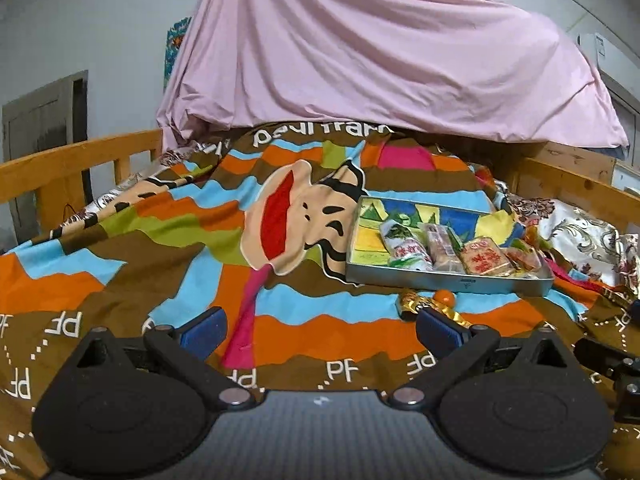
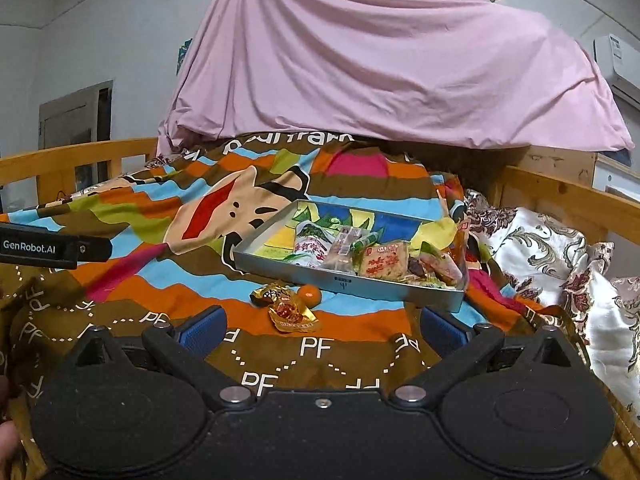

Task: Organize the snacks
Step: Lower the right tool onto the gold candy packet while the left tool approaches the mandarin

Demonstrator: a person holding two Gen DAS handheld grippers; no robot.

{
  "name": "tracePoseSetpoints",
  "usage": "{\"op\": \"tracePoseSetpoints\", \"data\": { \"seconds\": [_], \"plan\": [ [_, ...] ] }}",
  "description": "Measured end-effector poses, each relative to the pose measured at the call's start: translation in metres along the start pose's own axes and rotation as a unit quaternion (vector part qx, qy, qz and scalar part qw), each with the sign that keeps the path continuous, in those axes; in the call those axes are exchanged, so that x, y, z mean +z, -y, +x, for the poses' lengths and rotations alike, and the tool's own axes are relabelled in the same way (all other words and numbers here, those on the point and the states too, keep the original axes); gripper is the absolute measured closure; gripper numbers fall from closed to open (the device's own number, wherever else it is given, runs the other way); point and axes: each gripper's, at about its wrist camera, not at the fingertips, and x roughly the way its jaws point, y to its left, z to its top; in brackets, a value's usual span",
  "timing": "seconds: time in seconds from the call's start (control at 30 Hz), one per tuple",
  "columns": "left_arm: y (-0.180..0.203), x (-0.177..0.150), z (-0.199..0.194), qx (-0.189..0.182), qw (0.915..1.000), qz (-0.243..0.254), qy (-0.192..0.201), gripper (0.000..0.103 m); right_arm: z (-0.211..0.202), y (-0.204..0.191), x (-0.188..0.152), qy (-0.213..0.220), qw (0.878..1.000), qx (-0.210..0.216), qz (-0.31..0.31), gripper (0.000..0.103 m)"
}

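Both grippers idle over the striped blanket (image 2: 328, 208): left gripper (image 1: 320, 330) jaws spread wide, nothing between them; right gripper (image 2: 320, 330) same, spread and empty. Metal tray (image 2: 344, 280) sits on the blanket ahead, holding several wrapped snacks (image 2: 382, 262) bunched at its near-right end. Still outside the tray, just in front of its near edge: two gold-wrapped snacks (image 2: 290, 314) and a small orange ball (image 2: 309, 293), touching or nearly so.

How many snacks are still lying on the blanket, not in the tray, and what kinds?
Gold packets: 2
Orange ball: 1
Total outside the tray: 3
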Motion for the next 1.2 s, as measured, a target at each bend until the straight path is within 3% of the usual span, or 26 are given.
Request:
{"op": "tracePoseSetpoints", "data": {
  "seconds": [0.23,0.53,0.87,1.03,1.2],
  "plan": [
    [0.012,0.0,0.01,0.028,0.9974,0.063,0.02,0.0,0.006,0.0,-0.001,0.0,1.0,-0.004,-0.004,0.001],
    [0.015,0.002,0.036,-0.056,0.9976,0.037,0.018,0.0,0.027,-0.002,-0.004,-0.017,1.0,-0.003,-0.006,0.001],
    [0.024,0.005,0.071,-0.115,0.9906,0.071,0.02,0.0,0.059,0.01,-0.005,-0.045,0.999,0.011,0.026,0.001],
    [0.016,0.005,0.091,-0.121,0.9918,0.042,-0.003,0.0,0.083,0.027,-0.004,-0.067,0.995,0.019,0.068,0.001],
    [0.008,0.006,0.104,-0.123,0.992,0.025,-0.012,0.0,0.109,0.037,0.002,-0.061,0.994,0.035,0.081,0.001]
  ]
}}
